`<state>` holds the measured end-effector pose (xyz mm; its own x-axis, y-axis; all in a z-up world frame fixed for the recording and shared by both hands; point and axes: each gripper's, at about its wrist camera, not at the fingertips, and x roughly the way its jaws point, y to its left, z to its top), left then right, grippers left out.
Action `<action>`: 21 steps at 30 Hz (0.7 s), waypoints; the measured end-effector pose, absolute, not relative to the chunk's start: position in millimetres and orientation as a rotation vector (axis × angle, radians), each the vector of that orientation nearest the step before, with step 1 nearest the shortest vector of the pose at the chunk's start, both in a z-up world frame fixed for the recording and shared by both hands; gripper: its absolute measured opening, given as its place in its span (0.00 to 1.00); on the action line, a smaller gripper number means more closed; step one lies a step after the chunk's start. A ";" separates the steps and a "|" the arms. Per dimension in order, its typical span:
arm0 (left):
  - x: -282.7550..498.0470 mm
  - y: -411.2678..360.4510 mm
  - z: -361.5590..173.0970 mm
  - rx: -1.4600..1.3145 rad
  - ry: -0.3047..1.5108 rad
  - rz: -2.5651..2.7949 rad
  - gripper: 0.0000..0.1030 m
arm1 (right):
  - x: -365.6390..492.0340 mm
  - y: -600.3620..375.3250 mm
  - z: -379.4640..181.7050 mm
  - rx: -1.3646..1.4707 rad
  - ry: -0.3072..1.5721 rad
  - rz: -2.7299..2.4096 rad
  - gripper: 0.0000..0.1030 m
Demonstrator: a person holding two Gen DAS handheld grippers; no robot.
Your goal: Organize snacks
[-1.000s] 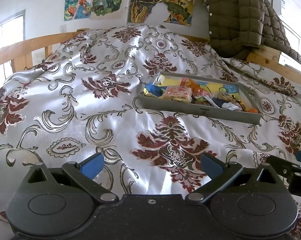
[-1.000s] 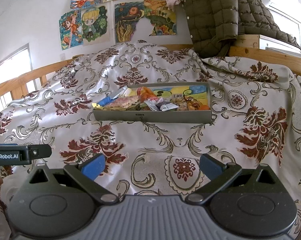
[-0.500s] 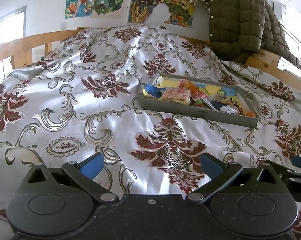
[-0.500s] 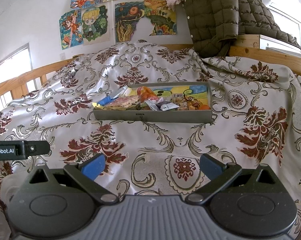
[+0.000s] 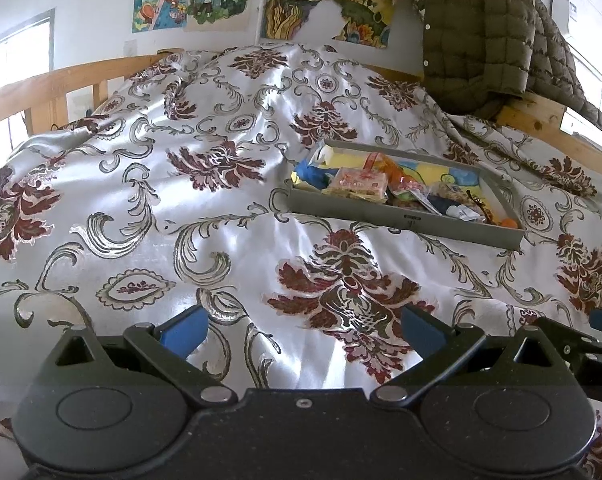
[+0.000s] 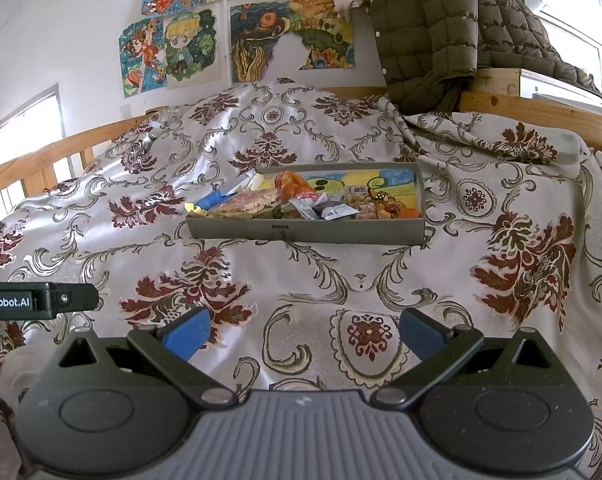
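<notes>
A shallow grey box (image 5: 405, 220) (image 6: 305, 234) lies on the patterned bedspread, filled with several wrapped snacks: a pale rice-cracker pack (image 5: 359, 184) (image 6: 247, 202), a blue packet (image 5: 311, 174), orange wrappers (image 6: 297, 186). My left gripper (image 5: 303, 330) hovers open over the cloth, well short of the box, nothing between its blue pads. My right gripper (image 6: 303, 332) is likewise open and empty, nearer the bed's front, the box straight ahead.
The silvery floral bedspread (image 5: 221, 200) covers the whole bed inside a wooden rail (image 6: 61, 152). An olive quilted jacket (image 6: 433, 28) hangs at the back right. Posters (image 6: 173, 52) line the wall. The other gripper's body shows at the frame edges (image 6: 37, 300) (image 5: 581, 344).
The left view has shifted slightly, the box now sitting a little further left and closer. The right gripper has barely moved. Both stay open.
</notes>
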<state>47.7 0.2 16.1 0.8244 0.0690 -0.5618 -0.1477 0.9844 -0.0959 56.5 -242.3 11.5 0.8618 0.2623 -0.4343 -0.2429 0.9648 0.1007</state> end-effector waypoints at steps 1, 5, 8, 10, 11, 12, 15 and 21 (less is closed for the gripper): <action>47.8 0.3 16.1 -0.138 0.591 0.115 0.99 | 56.6 -242.1 11.7 0.043 0.462 0.265 1.00; 47.9 -0.1 15.5 -0.138 0.593 0.114 0.99 | 56.7 -242.1 11.9 0.042 0.462 0.265 1.00; 48.1 -0.1 15.5 -0.139 0.594 0.113 0.99 | 56.6 -242.0 12.1 0.042 0.463 0.265 1.00; 48.5 0.3 15.7 -0.139 0.593 0.115 0.99 | 56.5 -242.1 12.1 0.042 0.462 0.265 1.00; 48.0 -0.5 15.6 -0.138 0.593 0.114 0.99 | 56.6 -241.9 12.2 0.042 0.463 0.265 1.00; 48.5 0.2 15.8 -0.139 0.593 0.115 0.99 | 56.5 -242.2 11.9 0.042 0.463 0.265 1.00; 48.4 0.1 15.9 -0.138 0.593 0.114 0.99 | 56.6 -241.8 12.4 0.042 0.463 0.265 1.00; 47.7 -1.5 14.8 -0.138 0.595 0.112 0.99 | 56.4 -242.0 12.3 0.042 0.463 0.265 1.00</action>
<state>47.7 -1.5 14.8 0.8225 0.0657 -0.5649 -0.1451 0.9847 -0.0968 56.4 -242.0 12.3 0.8611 0.2618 -0.4358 -0.2428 0.9649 0.0999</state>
